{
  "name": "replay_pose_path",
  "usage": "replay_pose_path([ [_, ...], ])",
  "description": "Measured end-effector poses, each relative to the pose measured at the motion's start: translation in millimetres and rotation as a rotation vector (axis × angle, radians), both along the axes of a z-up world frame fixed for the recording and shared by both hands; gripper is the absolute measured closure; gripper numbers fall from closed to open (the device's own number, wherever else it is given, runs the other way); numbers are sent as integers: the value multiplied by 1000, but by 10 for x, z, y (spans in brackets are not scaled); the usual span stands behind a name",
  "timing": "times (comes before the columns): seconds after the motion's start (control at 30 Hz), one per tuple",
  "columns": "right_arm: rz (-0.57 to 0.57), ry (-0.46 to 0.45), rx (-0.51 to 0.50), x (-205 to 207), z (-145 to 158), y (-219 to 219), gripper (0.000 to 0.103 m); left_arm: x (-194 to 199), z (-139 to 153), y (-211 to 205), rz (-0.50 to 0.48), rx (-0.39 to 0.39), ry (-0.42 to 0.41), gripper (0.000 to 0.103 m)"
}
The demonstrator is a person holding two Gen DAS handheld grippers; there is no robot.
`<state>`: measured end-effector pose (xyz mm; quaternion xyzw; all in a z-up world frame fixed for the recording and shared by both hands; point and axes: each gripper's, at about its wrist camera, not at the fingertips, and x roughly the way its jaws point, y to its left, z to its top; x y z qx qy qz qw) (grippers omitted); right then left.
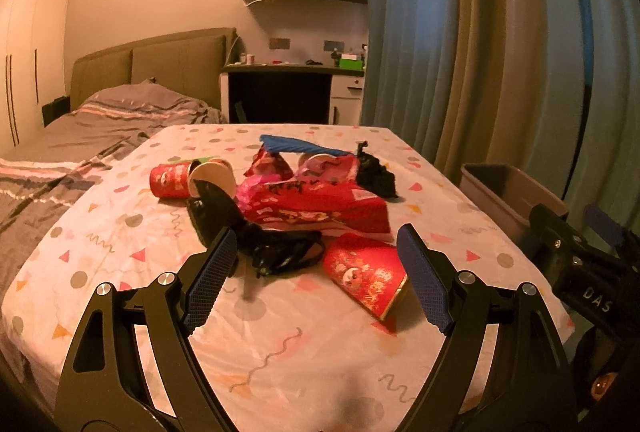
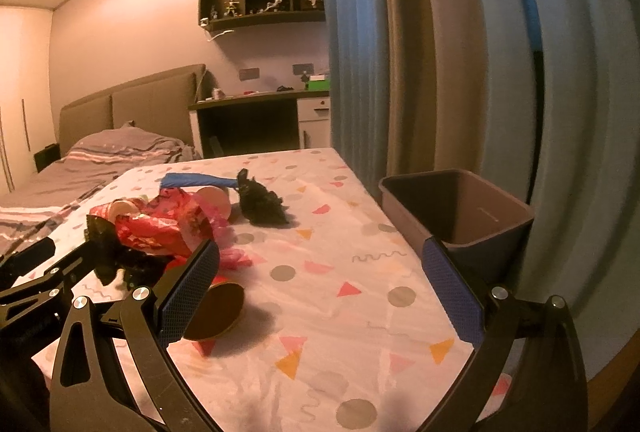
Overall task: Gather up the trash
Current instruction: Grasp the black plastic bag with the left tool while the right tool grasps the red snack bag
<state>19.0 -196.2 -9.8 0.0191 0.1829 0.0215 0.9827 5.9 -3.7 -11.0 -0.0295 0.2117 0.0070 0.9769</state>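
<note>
A heap of trash lies on the patterned tablecloth (image 1: pixel 280 352). It holds a large red wrapper (image 1: pixel 316 204), a red paper cup (image 1: pixel 170 180) on its side, a blue piece (image 1: pixel 300 146) and a black crumpled wad (image 1: pixel 376 174). My left gripper (image 1: pixel 316 272) is open just before the heap. A black crumpled bag (image 1: pixel 280 252) and another fallen red cup (image 1: pixel 368 280) lie ahead between its fingers, untouched. My right gripper (image 2: pixel 320 292) is open over the cloth with nothing in it. That same cup (image 2: pixel 218 312) lies by its left finger (image 2: pixel 192 288).
A grey waste bin (image 2: pixel 460 212) stands off the table's right edge, against the blue curtain (image 2: pixel 360 72). A bed (image 1: pixel 80 136) lies to the left and a desk (image 1: pixel 296 88) behind. The right tool's black body (image 1: pixel 580 264) sits close at my left gripper's right.
</note>
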Motion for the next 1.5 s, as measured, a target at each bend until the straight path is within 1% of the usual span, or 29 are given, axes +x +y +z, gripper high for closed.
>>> replay_pose_path([
  [0.03,9,3,1,15,-5,17,6,-10,-76,36,10,-4,3,22],
  [0.17,71,24,17,107,-37,126,6,-27,-65,179,39,-20,10,22],
  [0.27,126,41,21,182,-67,239,12,-17,-78,296,71,-26,9,22],
  [0.33,182,51,14,258,-93,383,13,-28,-92,385,98,-26,3,22],
  [0.4,234,62,7,344,-120,530,16,-19,-89,495,120,-31,-3,22],
  [0.47,263,74,-1,420,-143,617,28,-13,-95,621,141,-37,-8,22],
  [0.5,277,88,-9,484,-165,688,31,9,-96,683,147,-43,-8,22],
  [0.57,308,125,-4,615,-221,786,40,10,-106,769,160,-52,-13,22],
  [0.7,352,174,-4,811,-323,909,50,57,-144,879,170,-55,-15,22],
  [0.77,371,190,0,862,-351,941,60,86,-166,899,165,-53,-10,22],
  [0.8,383,207,6,914,-375,963,62,99,-175,898,162,-51,-9,22],
  [0.87,400,222,6,971,-409,998,73,133,-196,898,150,-52,-4,22],
  [0.9,413,227,3,1000,-424,1025,75,157,-207,903,139,-57,-1,22],
  [0.97,440,224,-4,1034,-432,1072,88,208,-233,907,128,-63,9,23],
  [1.07,455,193,-19,1029,-401,1111,98,281,-277,917,119,-68,21,23],
  [1.17,459,153,-21,983,-349,1097,100,364,-328,952,108,-87,39,26],
  [1.23,453,133,-19,985,-327,1068,100,444,-378,977,102,-104,65,28],
  [1.3,446,109,-17,970,-286,1031,100,514,-429,1014,106,-113,87,32],
  [1.43,437,79,-15,950,-228,957,100,666,-543,1112,108,-143,146,35],
  [1.5,435,63,-18,920,-193,940,100,736,-579,1168,109,-166,168,39],
])
